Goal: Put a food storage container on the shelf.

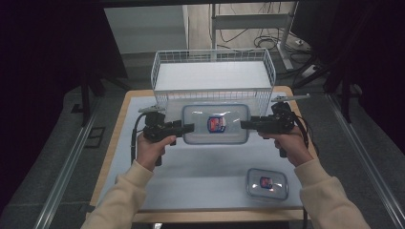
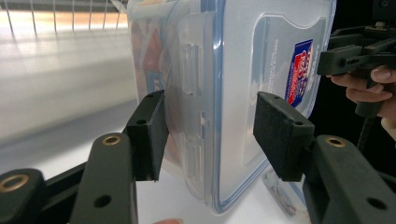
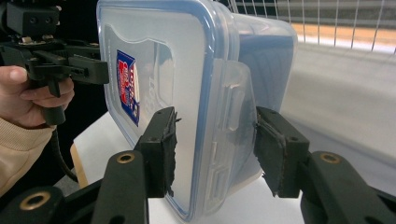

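Both grippers, left and right, clamp the box by its end latches. Keep it level and lift evenly over the basket rim.

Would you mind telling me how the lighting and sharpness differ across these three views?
High view: dim, bluish, dark at both sides; the large container and small container stay readable. Left gripper view: jaws and container sharp, wire basket behind blurred and washed out. Right gripper view: a bright, soft band under the basket, the far hand in shade.
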`<state>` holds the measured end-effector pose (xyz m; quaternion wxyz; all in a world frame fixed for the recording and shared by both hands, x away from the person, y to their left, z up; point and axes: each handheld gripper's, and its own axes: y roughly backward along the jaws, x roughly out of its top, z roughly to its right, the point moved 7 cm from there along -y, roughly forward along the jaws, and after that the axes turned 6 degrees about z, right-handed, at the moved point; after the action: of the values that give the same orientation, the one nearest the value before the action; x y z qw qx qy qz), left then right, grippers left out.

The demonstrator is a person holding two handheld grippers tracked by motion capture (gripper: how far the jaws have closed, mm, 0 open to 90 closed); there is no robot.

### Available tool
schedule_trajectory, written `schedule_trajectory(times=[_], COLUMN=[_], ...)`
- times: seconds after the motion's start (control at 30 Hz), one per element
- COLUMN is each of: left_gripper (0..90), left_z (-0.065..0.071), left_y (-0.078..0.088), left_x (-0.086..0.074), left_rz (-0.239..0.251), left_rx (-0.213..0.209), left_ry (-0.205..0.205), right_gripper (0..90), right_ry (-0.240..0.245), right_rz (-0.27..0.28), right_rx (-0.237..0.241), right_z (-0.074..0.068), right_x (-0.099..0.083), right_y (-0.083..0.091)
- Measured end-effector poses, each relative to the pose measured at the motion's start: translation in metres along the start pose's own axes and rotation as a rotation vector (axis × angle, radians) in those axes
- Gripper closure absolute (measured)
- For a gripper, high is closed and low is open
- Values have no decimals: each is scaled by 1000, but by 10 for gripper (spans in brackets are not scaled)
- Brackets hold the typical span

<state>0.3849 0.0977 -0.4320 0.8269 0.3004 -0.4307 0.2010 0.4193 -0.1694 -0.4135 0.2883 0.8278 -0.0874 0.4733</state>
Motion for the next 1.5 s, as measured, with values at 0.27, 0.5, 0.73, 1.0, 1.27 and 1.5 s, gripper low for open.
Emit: schedule_trajectory(times=[0.27, 0.5, 0.73, 1.0, 1.27, 1.5], left_gripper=[460, 459, 459, 458, 458, 457], left_z=[5, 7, 2, -8, -18, -30], left_y=[4, 7, 6, 3, -5, -14], left_x=[26, 51, 77, 105, 128, 144], left_rz=[25, 44, 59, 63, 73, 61], left_rx=[-8, -16, -28, -28, -24, -14], left_ry=[-29, -52, -58, -76, -83, -69], right_gripper=[504, 505, 506, 506, 506, 505], right_ry=[33, 49, 69, 77, 80, 59], right_rz=[31, 53, 66, 78, 89, 91], right_rx=[-8, -15, -26, -31, -31, -25], right_z=[-6, -11, -11, -6, 4, 18], right_x=[26, 49, 76, 103, 125, 138], right_y=[7, 10, 11, 4, -4, -13])
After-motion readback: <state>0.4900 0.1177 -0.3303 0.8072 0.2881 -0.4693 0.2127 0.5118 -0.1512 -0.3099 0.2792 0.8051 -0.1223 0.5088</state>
